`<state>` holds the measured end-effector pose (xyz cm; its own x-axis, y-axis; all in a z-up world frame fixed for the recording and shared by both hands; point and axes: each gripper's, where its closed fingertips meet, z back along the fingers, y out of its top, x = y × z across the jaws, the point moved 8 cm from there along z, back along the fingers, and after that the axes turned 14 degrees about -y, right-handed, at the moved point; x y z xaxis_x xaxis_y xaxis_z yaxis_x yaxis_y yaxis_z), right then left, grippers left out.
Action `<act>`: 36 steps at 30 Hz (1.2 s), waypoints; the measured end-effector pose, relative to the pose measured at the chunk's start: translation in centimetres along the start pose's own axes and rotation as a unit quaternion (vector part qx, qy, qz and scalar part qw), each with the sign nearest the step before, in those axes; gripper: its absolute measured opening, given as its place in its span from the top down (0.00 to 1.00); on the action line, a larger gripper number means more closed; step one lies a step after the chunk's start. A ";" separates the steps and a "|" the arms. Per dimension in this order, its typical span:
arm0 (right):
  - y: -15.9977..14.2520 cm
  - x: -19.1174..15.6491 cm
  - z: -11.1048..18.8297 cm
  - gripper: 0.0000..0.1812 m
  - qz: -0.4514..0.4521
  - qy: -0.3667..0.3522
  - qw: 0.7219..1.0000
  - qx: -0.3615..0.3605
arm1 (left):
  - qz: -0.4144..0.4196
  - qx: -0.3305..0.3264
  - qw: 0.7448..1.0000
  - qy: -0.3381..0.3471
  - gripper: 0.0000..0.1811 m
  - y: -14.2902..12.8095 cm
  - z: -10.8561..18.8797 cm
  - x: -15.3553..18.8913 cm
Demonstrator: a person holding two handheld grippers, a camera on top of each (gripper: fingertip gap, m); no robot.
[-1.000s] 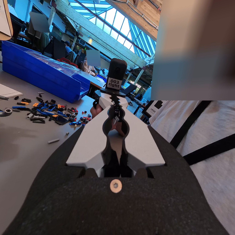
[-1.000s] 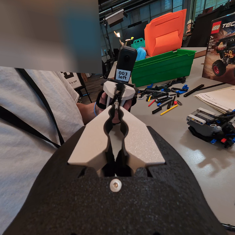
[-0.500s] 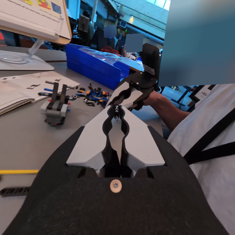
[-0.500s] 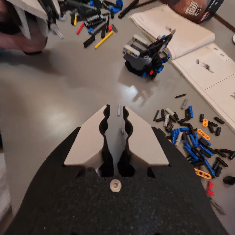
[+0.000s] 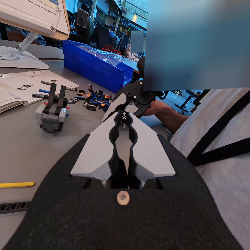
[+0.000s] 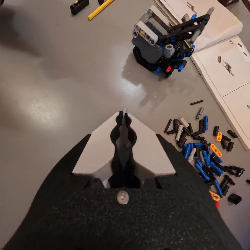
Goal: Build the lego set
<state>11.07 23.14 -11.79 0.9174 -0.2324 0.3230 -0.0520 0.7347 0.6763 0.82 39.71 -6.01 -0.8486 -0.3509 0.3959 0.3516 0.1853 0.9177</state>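
My left gripper (image 5: 123, 114) is shut on a small black and grey pin piece (image 5: 123, 119), held above the table near the person's body. My right gripper (image 6: 123, 113) is shut on a light grey pin (image 6: 124, 115) low over the grey table. Its fingers (image 5: 116, 100) point down just behind my left gripper's tips in the left wrist view. The partly built grey and black model (image 6: 162, 46) stands on the table ahead to the right; it also shows in the left wrist view (image 5: 52, 112).
A pile of blue, black and orange loose pieces (image 6: 202, 148) lies right of my right gripper. An open instruction booklet (image 6: 223, 67) lies beyond it. A yellow axle (image 6: 100, 9) and a black beam (image 6: 79, 6) lie far ahead. A blue bin (image 5: 97, 67) stands behind. About 15 cm separates my left fingertips from my right. About 15 cm separates my left fingertips from the black beam (image 6: 79, 6).
My right gripper has dropped to the table and shut on the grey pin that lay between its open fingers. My left gripper stays shut on its piece and has barely moved.
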 end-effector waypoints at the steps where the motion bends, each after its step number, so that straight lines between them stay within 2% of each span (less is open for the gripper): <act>1: 0.1 -0.1 0.0 0.98 0.015 -0.002 1.000 -0.006 | 0.005 -0.001 1.000 -0.003 0.97 0.0 0.1 -0.1; 7: 0.5 0.6 -0.3 0.99 0.084 0.008 0.996 0.016 | 0.039 -0.040 0.998 -0.024 0.97 1.1 0.4 -1.8; 8: 0.9 1.2 -0.1 0.99 0.087 0.012 0.995 0.037 | 0.033 -0.052 0.998 -0.026 0.97 1.5 0.2 -2.2; 11: 3.2 3.0 1.2 0.99 0.073 0.080 0.986 0.129 | 0.008 -0.089 0.996 -0.031 0.97 2.2 -0.8 -3.3; 14: 5.1 3.1 3.1 0.99 0.047 0.180 0.953 0.240 | -0.029 -0.117 0.992 -0.040 0.97 1.5 -1.9 -3.8; 15: 5.3 2.9 3.3 0.99 0.033 0.197 0.947 0.250 | -0.043 -0.121 0.991 -0.045 0.97 1.2 -2.2 -3.7; 19: 4.5 1.1 3.1 0.99 0.056 0.198 0.948 0.243 | -0.068 -0.126 0.988 -0.056 0.97 0.0 -2.9 -3.3; 25: 3.8 0.3 3.3 0.99 0.059 0.228 0.937 0.259 | -0.096 -0.151 0.980 -0.082 0.97 -0.6 -3.0 -2.5; 27: 3.6 0.1 3.2 0.99 0.071 0.216 0.938 0.261 | -0.106 -0.158 0.977 -0.092 0.97 -0.8 -3.2 -2.1; 36: 4.0 -0.2 4.1 0.99 0.055 0.243 0.925 0.285 | -0.107 -0.133 0.978 -0.120 0.97 -0.4 -3.4 -1.1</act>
<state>9.11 23.53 -6.42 0.9562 0.2397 0.1680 -0.2277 0.2485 0.9415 2.95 36.95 -6.74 -0.9712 -0.1234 0.2039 0.2190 -0.1245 0.9678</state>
